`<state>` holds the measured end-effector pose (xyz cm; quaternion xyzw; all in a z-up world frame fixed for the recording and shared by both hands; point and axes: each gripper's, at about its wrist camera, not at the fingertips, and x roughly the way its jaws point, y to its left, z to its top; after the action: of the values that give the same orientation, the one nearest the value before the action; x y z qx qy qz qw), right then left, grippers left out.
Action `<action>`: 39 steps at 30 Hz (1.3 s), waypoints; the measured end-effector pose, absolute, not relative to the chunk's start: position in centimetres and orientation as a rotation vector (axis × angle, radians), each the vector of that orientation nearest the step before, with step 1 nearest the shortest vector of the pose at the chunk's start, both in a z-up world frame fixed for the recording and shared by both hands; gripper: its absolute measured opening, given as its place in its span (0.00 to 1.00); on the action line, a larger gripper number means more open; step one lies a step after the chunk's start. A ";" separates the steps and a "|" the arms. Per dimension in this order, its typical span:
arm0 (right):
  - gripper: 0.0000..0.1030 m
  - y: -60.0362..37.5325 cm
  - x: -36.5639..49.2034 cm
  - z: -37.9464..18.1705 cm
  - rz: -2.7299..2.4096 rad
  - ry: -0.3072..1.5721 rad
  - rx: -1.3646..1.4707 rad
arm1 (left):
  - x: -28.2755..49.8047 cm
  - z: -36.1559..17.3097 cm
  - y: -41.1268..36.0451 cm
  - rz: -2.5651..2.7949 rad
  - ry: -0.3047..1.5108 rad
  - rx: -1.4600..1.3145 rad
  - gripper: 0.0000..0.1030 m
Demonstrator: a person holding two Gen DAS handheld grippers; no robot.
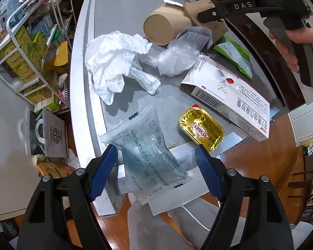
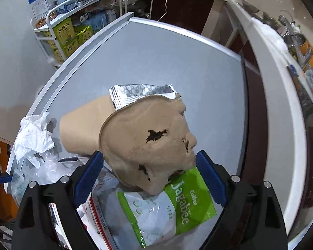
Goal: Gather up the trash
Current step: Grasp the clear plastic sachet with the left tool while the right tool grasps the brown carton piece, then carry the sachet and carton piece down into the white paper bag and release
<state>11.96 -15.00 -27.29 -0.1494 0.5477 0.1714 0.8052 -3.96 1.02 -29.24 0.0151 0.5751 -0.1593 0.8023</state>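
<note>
Both claws gape: left claw point(image 1: 155, 162) straddles clear wrapper point(image 1: 150, 156) overhanging desk point(image 1: 123, 6) edge; right claw point(image 2: 150, 179) around torn cup lid point(image 2: 148, 139). Risk: flimsy wrapper slips off onto floor.

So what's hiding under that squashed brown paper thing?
The crumpled brown lid lies on a green Jagabee bag, covering the bag's top. Behind it lie a brown paper cup and a silver wrapper. Anything else beneath stays hidden.

A grey table point(image 1: 123, 10) with a metal rim carries the trash. On it lie crumpled tissue point(image 1: 116, 62), a tipped paper cup point(image 1: 162, 28), a clear wrapper point(image 1: 150, 152), a butter portion point(image 1: 201, 128), a medicine box point(image 1: 229, 95) and a green Jagabee packet point(image 2: 177, 206).
</note>
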 end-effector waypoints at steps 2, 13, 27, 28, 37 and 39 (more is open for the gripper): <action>0.86 -15.1 12.3 -27.3 0.389 1.169 -0.313 | -3.7 -29.4 1.0 -0.348 1.231 0.045 0.71; 0.44 -15.1 12.3 -26.1 0.443 1.134 -0.331 | -3.2 -29.0 0.7 -0.394 1.206 0.020 0.39; 0.96 -15.3 12.9 -25.7 0.489 1.107 -0.332 | -1.8 -29.0 1.6 -0.403 1.199 -0.020 0.39; 0.96 -15.2 13.3 -26.1 0.498 1.119 -0.333 | -1.8 -29.0 1.6 -0.407 1.199 -0.022 0.39; 0.66 -14.1 15.1 -28.5 0.604 1.236 -0.323 | -1.6 -29.3 1.2 -0.437 1.206 -0.028 0.39; 0.64 -14.1 14.8 -28.2 0.594 1.228 -0.320 | -1.5 -29.2 1.3 -0.433 1.202 -0.029 0.39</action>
<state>14.85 -14.15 -28.18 -0.1472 0.5649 0.2734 0.7645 -1.54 1.30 -29.17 -0.0135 0.5608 -0.2022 0.8028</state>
